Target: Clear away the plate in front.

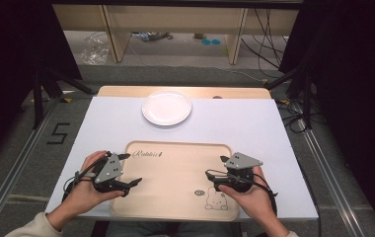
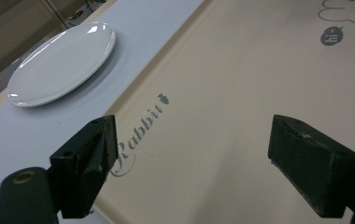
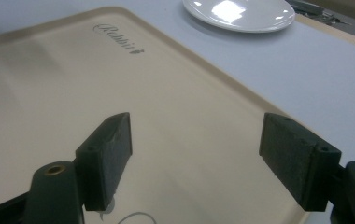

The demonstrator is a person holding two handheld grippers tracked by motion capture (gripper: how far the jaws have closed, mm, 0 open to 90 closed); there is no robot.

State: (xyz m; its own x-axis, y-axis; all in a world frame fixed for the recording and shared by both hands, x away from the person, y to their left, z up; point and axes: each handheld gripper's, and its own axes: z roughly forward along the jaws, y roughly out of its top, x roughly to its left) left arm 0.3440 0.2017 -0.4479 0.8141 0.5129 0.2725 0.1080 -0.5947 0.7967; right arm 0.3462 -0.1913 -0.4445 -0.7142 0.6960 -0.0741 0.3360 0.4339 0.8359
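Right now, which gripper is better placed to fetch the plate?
Hardly either. The plate lies beyond the tray; the left gripper is slightly nearer than the right gripper. Both open, empty.

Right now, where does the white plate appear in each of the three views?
High view: the plate lies at top centre, on the table beyond the tray.
Left gripper view: the plate is at upper left, left of the tray.
Right gripper view: the plate is at the top edge, right of centre.
Shared landmark: the "Rabbit" lettering on the tray.
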